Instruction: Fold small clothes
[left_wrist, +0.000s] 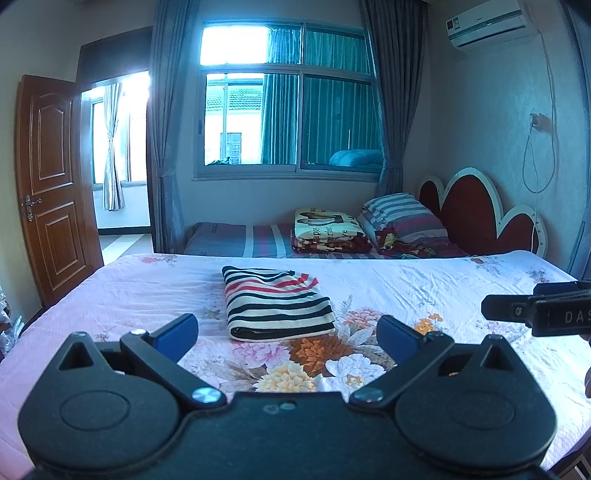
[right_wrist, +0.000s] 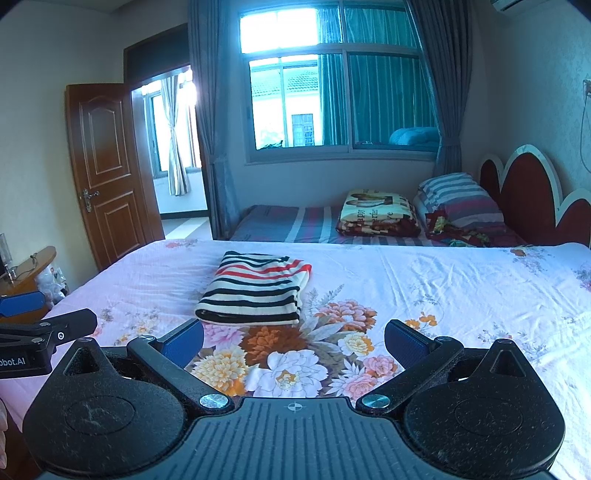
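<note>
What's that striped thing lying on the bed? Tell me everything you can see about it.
The striped garment is soft, knit-looking cloth with cream, black and a few red stripes. It is folded into a neat, thick rectangle of several layers, with the folded edge facing the cameras. It lies flat on the pink floral bedsheet, just beyond the big printed flowers. Nothing but the sheet touches it: the left tongs and the right tongs are both open and short of it, holding nothing.
</note>
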